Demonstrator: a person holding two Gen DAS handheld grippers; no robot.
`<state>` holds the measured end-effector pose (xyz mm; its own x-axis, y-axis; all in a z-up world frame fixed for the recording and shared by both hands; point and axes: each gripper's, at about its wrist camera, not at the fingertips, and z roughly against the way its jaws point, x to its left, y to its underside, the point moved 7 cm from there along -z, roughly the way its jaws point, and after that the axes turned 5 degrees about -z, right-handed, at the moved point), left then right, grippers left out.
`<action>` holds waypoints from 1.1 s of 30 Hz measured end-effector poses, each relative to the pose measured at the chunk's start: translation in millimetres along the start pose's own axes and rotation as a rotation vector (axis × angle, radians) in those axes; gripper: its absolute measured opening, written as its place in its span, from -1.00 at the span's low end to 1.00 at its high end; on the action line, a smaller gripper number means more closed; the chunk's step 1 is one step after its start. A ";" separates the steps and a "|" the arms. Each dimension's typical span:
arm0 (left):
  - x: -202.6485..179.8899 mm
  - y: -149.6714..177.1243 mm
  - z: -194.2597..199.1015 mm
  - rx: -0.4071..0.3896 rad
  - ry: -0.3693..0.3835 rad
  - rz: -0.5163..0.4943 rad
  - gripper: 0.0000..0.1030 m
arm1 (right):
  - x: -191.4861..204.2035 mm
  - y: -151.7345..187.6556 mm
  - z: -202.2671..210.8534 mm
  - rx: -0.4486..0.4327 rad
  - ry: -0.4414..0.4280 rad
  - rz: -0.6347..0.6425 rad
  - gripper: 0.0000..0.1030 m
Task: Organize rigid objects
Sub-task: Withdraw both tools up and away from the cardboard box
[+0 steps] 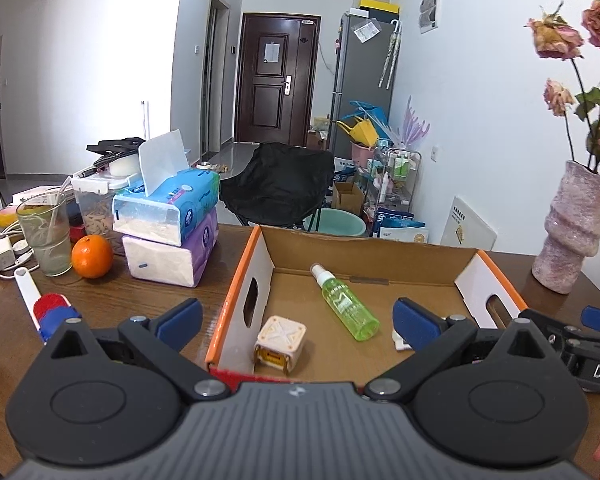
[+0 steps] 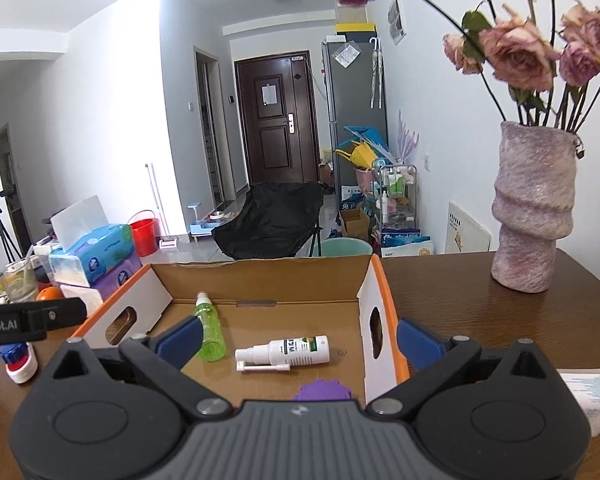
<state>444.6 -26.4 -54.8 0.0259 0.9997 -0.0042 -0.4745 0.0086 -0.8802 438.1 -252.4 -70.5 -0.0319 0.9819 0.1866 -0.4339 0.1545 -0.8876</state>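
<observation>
Orange (image 1: 92, 256) beside stacked tissue packs (image 1: 172, 220), left on table | left gripper (image 1: 297, 322) spread wide, holding nothing | cardboard box (image 1: 364, 246) holds cream cube (image 1: 279, 343), green spray bottle (image 1: 345, 302) and white spray bottle (image 2: 290, 354), all lying flat | right gripper (image 2: 299, 342) spread wide, holding nothing | pink vase (image 2: 532, 208) far right.

Wooden table (image 1: 100, 312) bearing cardboard box (image 1: 240, 292), vase (image 1: 572, 232)
</observation>
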 end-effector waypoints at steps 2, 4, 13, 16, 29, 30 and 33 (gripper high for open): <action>-0.1 3.4 8.6 -0.004 0.000 0.000 1.00 | 0.6 1.0 9.5 -0.004 -0.002 0.006 1.00; 0.1 7.5 16.6 -0.006 0.008 0.002 1.00 | 0.6 1.8 18.5 -0.009 -0.002 0.009 1.00; 2.9 24.1 49.9 -0.010 0.007 0.006 1.00 | 4.8 12.3 51.0 -0.012 0.014 0.042 1.00; 4.5 30.3 60.6 -0.012 0.008 0.006 1.00 | 6.0 16.4 61.3 -0.012 0.020 0.055 1.00; 6.4 74.2 90.4 0.035 0.053 -0.003 1.00 | 2.8 47.6 108.7 -0.018 0.015 0.119 1.00; 7.2 78.3 92.3 0.037 0.056 -0.003 1.00 | 1.1 51.3 111.5 -0.015 0.019 0.120 1.00; 9.3 88.3 97.1 0.042 0.054 -0.003 1.00 | -3.9 60.1 118.3 -0.006 0.025 0.117 1.00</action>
<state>317.5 -13.9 -86.5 0.0747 0.9968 -0.0282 -0.5110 0.0140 -0.8595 305.6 -259.9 -74.7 -0.0598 0.9957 0.0708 -0.4230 0.0389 -0.9053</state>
